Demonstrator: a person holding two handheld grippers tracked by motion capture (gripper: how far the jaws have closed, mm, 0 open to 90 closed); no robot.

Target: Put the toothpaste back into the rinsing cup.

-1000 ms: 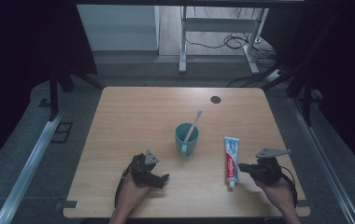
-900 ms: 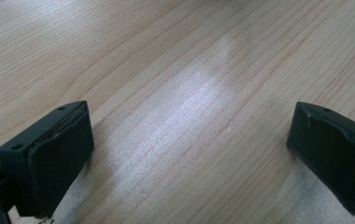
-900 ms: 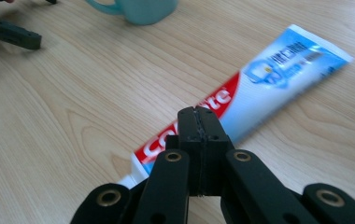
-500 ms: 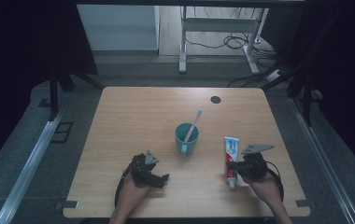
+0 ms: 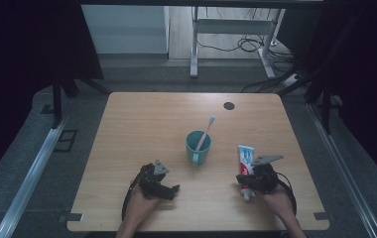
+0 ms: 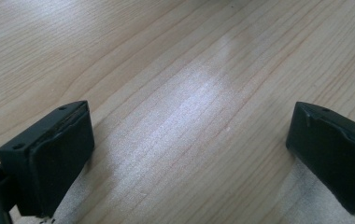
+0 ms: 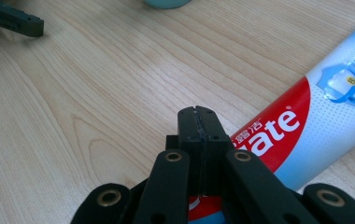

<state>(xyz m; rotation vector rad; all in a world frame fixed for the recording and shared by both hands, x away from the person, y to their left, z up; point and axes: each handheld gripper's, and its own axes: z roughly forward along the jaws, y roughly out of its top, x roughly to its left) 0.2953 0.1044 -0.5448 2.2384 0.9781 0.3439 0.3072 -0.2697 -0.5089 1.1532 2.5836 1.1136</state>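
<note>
my right tool (image 7: pixel 198 122) had its jaws pressed fully together with nothing between them. it sat low over the toothpaste tube (image 7: pixel 306 135), its closed tip over the red part of the tube near the cap end; i could not tell whether it touched. in the high view the right tool (image 5: pixel 240 179) was at the near end of the tube (image 5: pixel 245 159), which lay flat on the table (image 5: pixel 152 119) at its right near side, cap toward me.

my left tool (image 6: pixel 189 154) had its jaws wide apart, bare wood grain between them, holding nothing. in the high view it (image 5: pixel 172 190) rested at the near left of the table, well apart from the tube.

between the two tools and farther from me stood a teal cup (image 5: pixel 198 147), upright, with a toothbrush (image 5: pixel 207 130) leaning in it, head up. the cup was near the tube's far end, not touching it. a small dark round spot (image 5: pixel 229 105) marked the far right of the table.
</note>
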